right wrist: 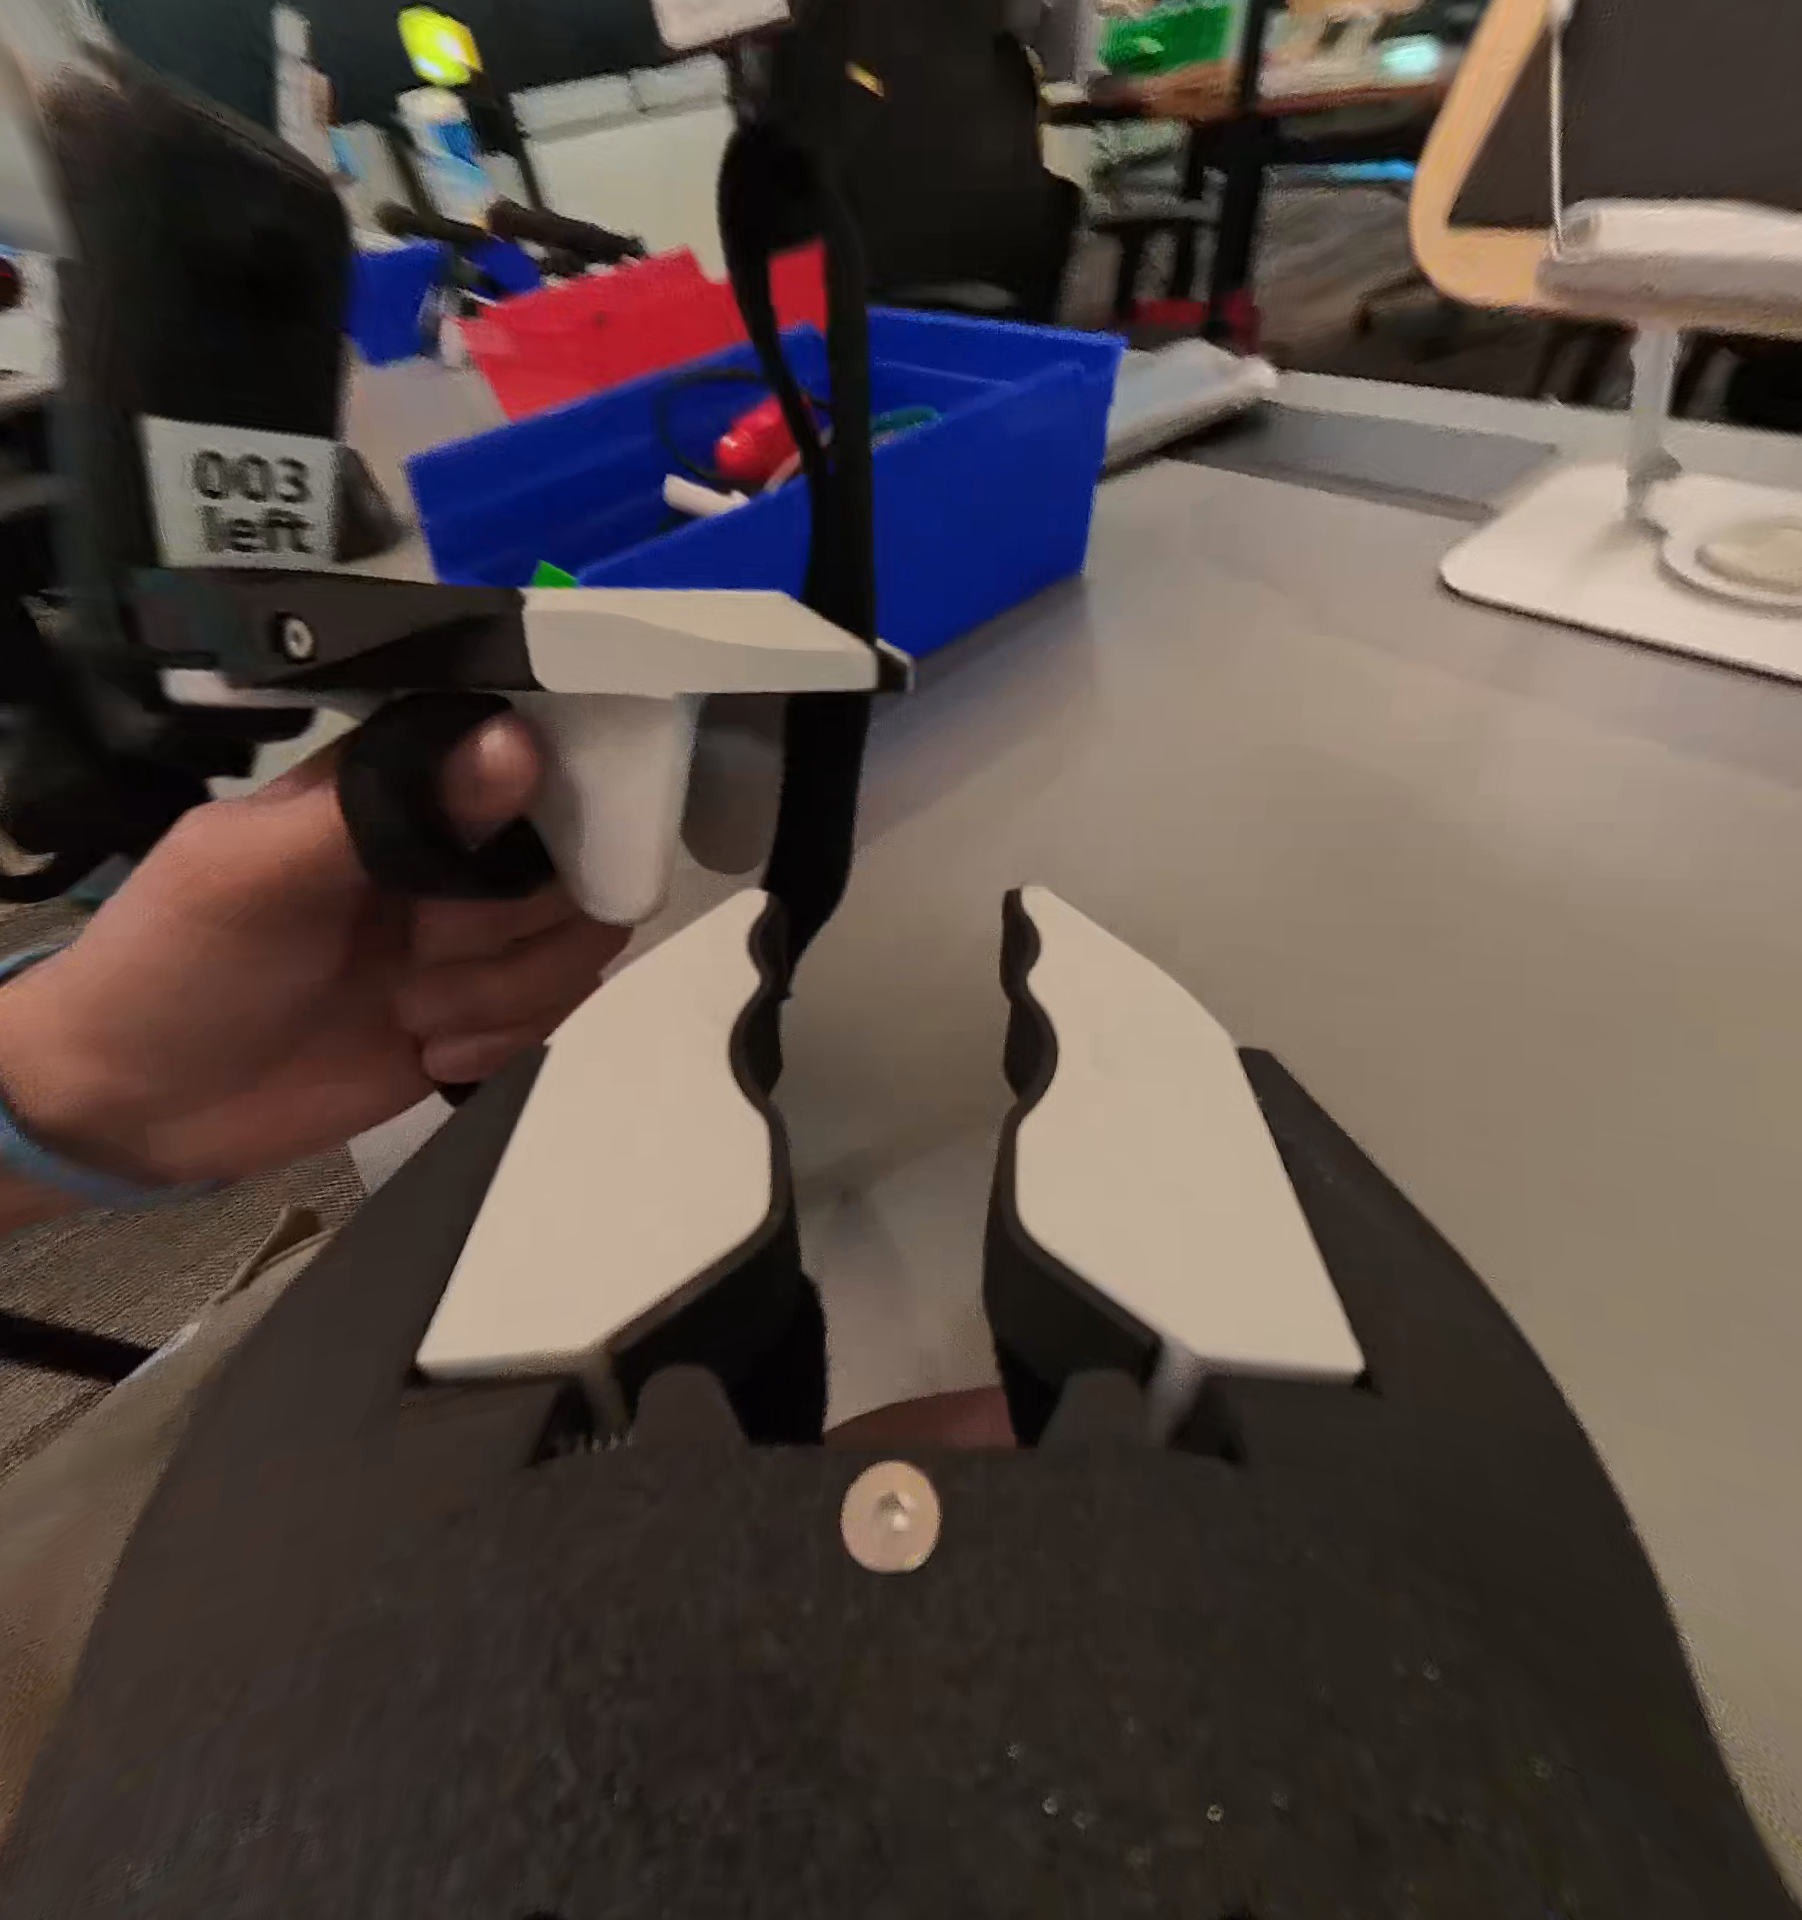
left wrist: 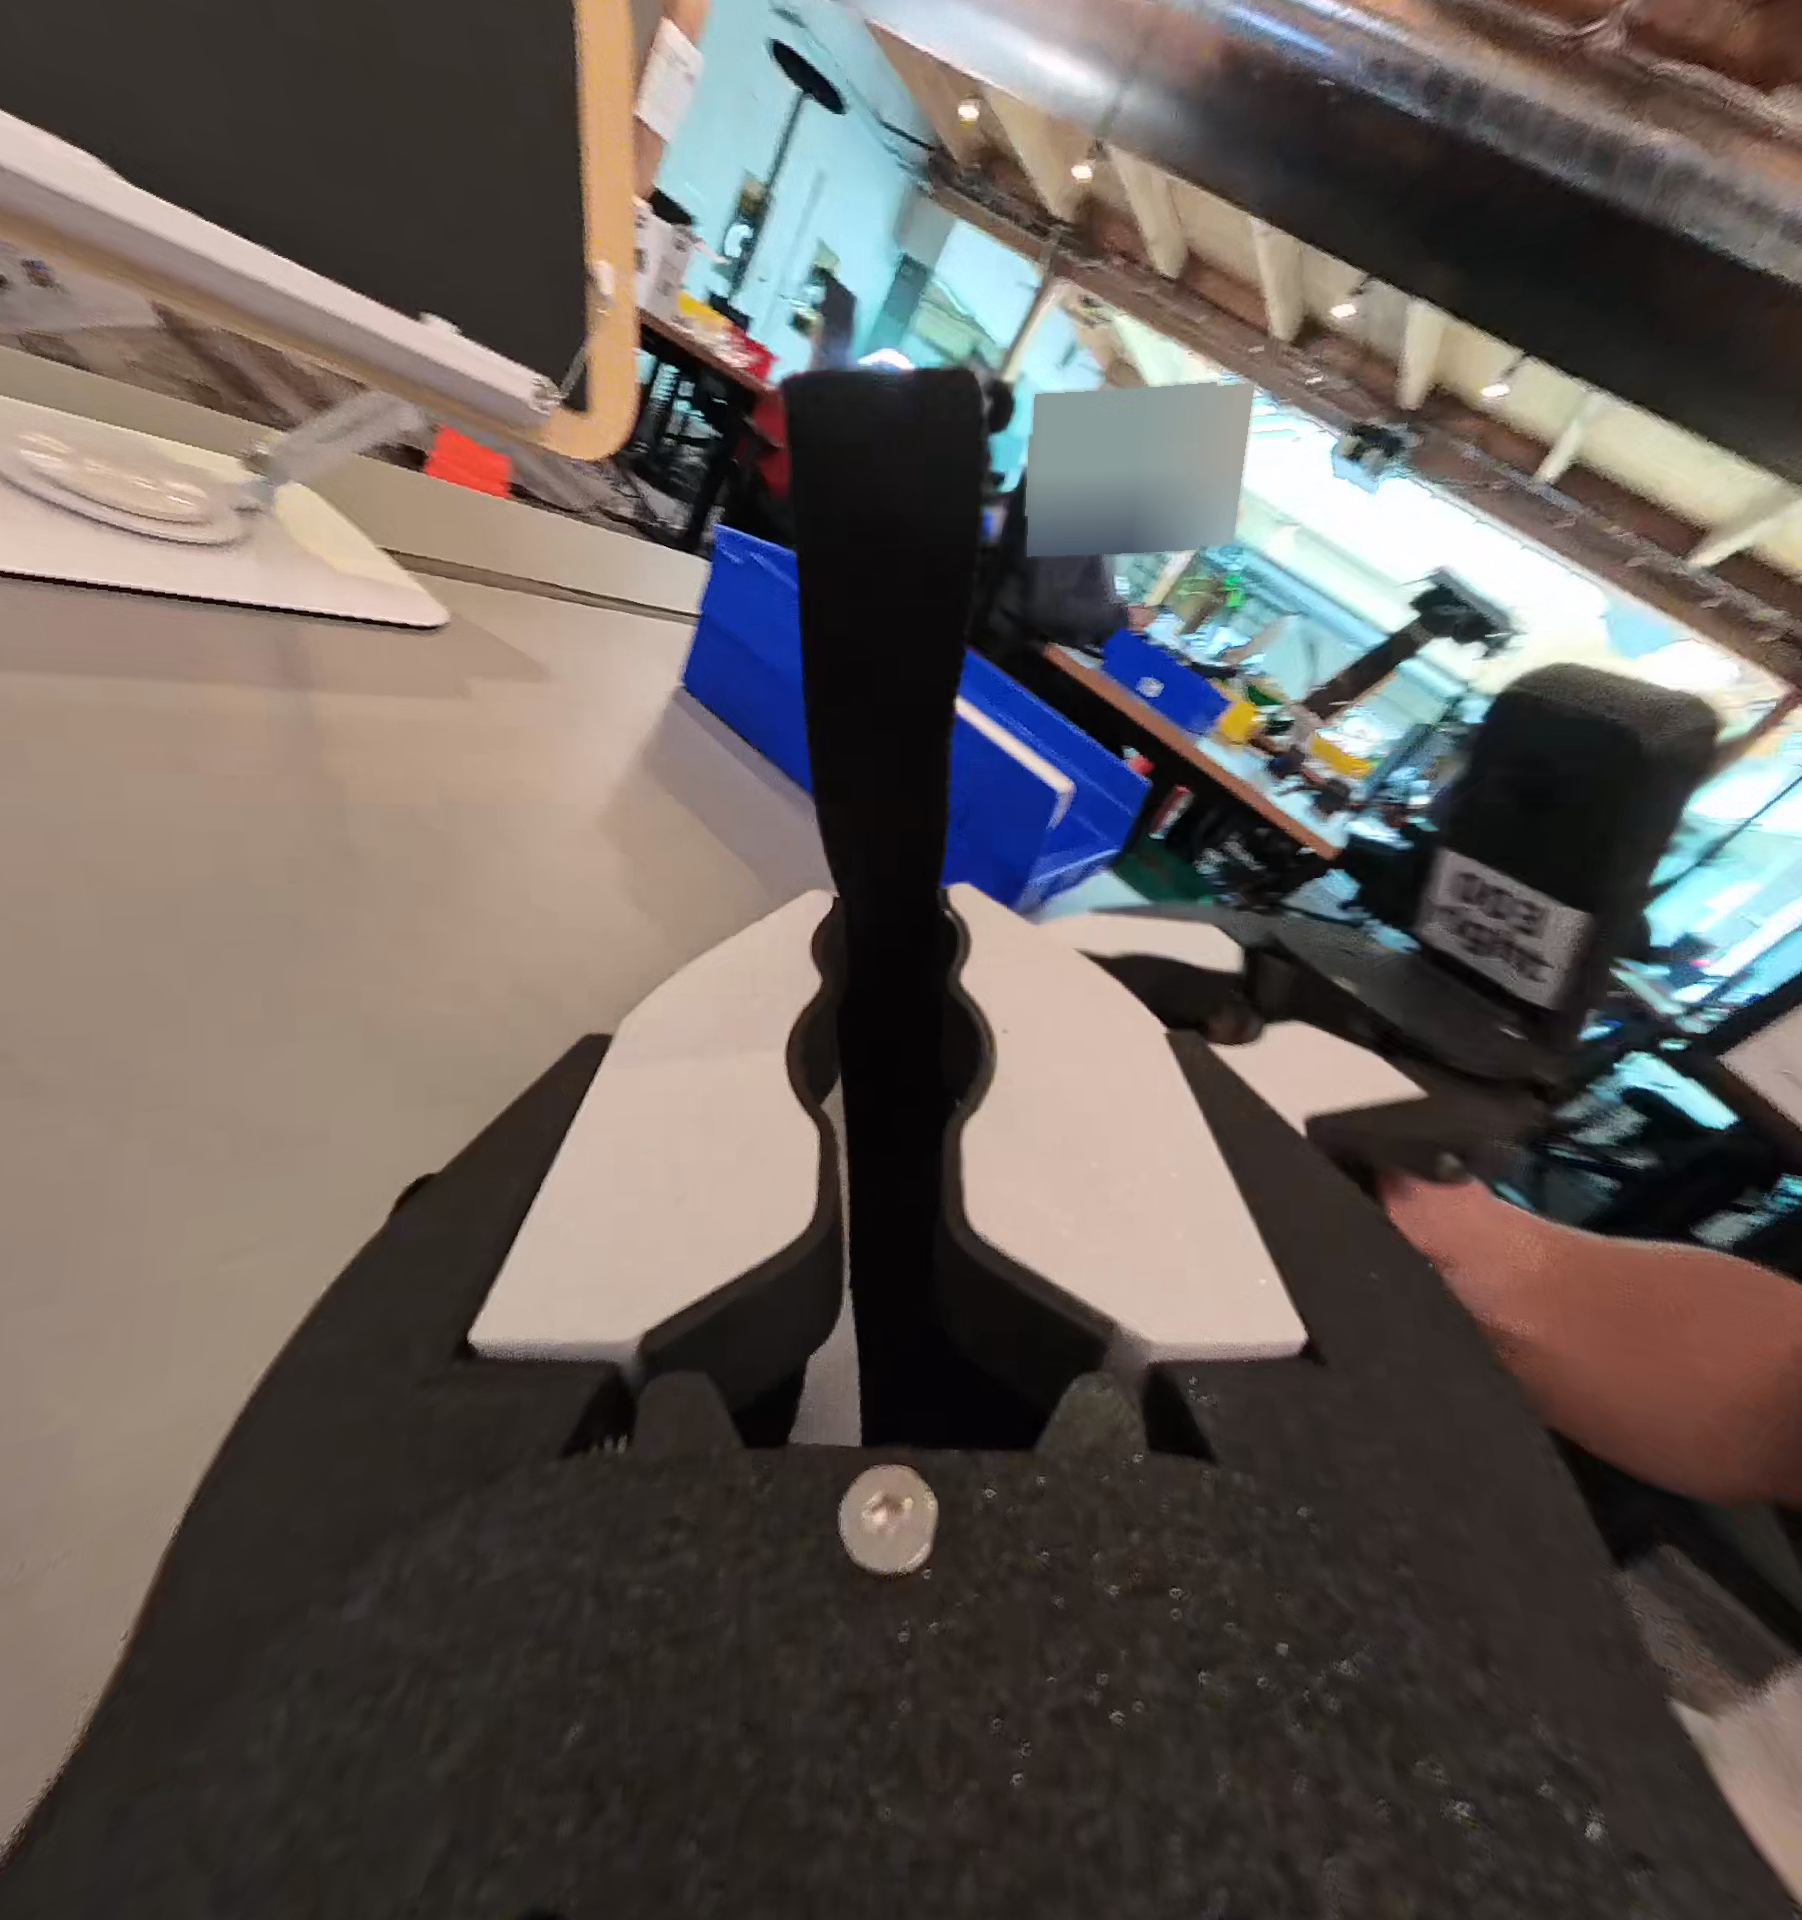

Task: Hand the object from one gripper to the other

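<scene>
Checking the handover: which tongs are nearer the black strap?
Left. The left tongs are shut on the black strap; the right tongs are open, just beside its lower end.

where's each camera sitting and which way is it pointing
Left wrist view: sits on the left hand-held gripper, looking along its fingers, shut on a black strap, toward a blue bin; a hand shows at right.
Right wrist view: sits on the open right hand-held gripper, facing the grey table and the left gripper from the side.
Both show the strap, bin and table.
</scene>
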The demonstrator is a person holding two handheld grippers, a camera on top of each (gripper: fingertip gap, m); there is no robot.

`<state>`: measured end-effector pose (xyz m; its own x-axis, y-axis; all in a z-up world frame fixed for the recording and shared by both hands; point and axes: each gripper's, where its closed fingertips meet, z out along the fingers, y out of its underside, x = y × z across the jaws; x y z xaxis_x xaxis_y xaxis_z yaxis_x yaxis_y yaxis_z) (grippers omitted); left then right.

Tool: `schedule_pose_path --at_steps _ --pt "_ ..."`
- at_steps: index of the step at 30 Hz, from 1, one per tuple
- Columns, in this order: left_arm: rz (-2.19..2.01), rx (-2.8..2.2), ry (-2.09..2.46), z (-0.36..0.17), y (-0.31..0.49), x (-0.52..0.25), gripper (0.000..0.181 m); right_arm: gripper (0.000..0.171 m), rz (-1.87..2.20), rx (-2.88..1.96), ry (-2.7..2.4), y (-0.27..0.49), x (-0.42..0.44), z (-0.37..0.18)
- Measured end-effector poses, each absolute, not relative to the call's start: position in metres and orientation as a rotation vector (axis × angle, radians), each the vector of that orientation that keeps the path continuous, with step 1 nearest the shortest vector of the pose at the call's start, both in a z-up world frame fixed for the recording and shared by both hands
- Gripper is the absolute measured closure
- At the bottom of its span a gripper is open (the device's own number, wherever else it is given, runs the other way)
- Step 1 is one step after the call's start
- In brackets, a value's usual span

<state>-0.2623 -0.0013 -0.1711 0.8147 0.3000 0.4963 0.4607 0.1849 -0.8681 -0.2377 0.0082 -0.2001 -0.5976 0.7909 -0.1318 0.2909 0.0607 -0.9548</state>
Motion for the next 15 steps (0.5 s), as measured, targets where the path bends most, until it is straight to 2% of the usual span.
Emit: schedule_pose_path --at_steps 3,5,8,9,10,15 --pt "-0.055 -1.443 -0.689 -0.177 0.001 -0.264 0.166 0.132 1.385 -1.141 -1.888 -0.003 -0.239 -0.213" --pt "-0.032 -1.453 -0.692 -0.177 0.003 -0.262 0.166 0.143 1.335 -1.183 -1.839 -0.004 -0.242 -0.216" --pt "-0.03 -1.455 -0.692 -0.176 0.001 -0.26 0.166 0.147 1.378 -1.243 -1.832 -0.008 -0.244 -0.218" --pt "-0.048 -1.46 -0.684 -0.177 0.002 -0.257 0.166 0.15 1.39 -1.251 -1.837 -0.008 -0.244 -0.219" --pt "-0.065 -1.465 -0.678 -0.177 0.003 -0.254 0.165 0.162 1.402 -1.244 -1.852 -0.01 -0.243 -0.22" --pt "-0.076 -1.49 -0.65 -0.179 0.001 -0.247 0.161 0.166 1.431 -1.205 -1.936 -0.007 -0.241 -0.221"
